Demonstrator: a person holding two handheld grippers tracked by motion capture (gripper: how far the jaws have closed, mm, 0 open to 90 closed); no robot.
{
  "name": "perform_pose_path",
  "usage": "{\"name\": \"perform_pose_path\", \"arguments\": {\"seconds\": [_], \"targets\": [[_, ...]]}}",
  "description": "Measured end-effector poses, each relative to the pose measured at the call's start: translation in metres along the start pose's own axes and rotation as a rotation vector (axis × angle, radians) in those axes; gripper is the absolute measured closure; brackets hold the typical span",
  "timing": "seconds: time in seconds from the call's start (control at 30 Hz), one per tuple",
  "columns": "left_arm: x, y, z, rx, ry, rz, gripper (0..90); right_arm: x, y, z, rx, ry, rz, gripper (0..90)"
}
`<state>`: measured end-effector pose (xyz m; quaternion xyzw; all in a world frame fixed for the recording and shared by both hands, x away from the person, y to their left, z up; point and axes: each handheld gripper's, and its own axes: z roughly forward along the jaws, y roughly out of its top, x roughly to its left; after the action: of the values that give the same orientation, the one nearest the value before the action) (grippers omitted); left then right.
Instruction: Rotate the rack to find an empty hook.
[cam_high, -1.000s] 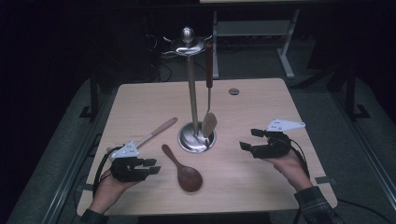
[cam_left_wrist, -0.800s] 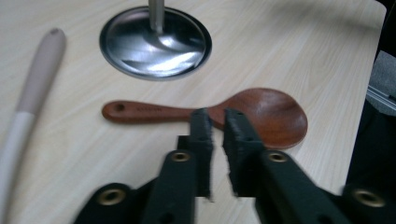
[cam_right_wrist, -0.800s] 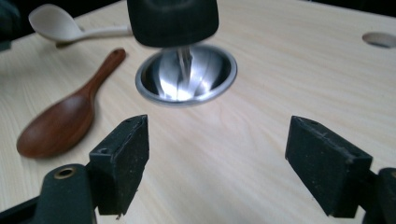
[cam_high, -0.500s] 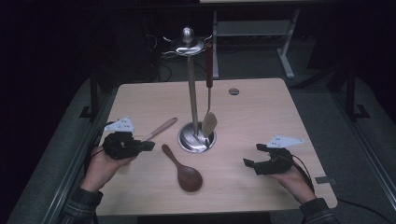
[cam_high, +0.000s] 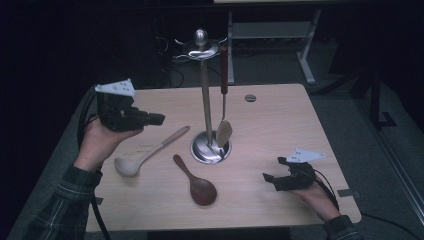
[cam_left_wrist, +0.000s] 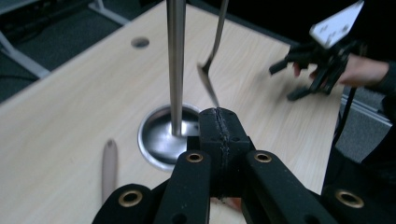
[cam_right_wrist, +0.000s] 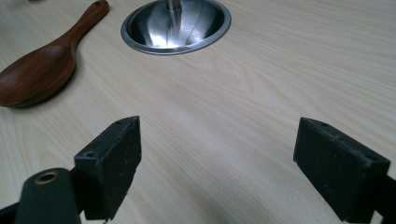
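– Over the worktop's (cam_high: 280, 125) left edge, the left claw (cam_high: 159, 119) is up in the air, clenched on nothing. The right claw (cam_high: 272, 170) is low by the front right corner; its jaws have just been opening w/ nothing between them.

– Where's the pale spoon (cam_high: 150, 152)?

– Flat on the worktop, left of the stand (cam_high: 205, 100). Bowl toward the front left corner, handle toward the stand base, so the long axis runs diagonally.

– Risks?

– A shut claw can't grab it; it'd prob. just shove it. A wide swing could hit the stand and set the hanging spoon (cam_high: 224, 132) swinging.
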<state>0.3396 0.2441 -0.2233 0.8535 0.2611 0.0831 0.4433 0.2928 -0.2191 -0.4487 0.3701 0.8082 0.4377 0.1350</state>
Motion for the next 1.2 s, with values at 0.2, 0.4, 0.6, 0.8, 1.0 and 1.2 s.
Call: {"name": "perform_pose_path", "arguments": {"seconds": [0.2,0.4,0.6,0.8,1.0,1.2], "targets": [[-0.001,0.038,-0.012,-0.027,-0.01,0.036,89.9,0.001,0.0,0.002,0.01,0.001,0.002,14.7],[0.001,0.069,-0.023,-0.068,-0.025,0.052,89.8,0.001,-0.001,0.003,0.014,0.002,-0.008,14.7],[0.001,0.095,-0.028,-0.073,-0.028,0.07,89.9,0.001,-0.002,0.003,0.017,-0.001,-0.003,14.7],[0.0,0.118,-0.026,-0.068,-0.011,0.085,89.9,0.0,-0.002,0.003,0.016,-0.004,-0.005,14.7],[0.002,0.13,-0.021,-0.053,0.017,0.088,89.9,0.0,-0.003,0.003,0.016,-0.003,-0.002,14.8],[0.01,0.132,-0.02,-0.054,0.042,0.078,89.9,0.0,-0.003,0.003,0.016,-0.002,-0.003,14.9]]}}
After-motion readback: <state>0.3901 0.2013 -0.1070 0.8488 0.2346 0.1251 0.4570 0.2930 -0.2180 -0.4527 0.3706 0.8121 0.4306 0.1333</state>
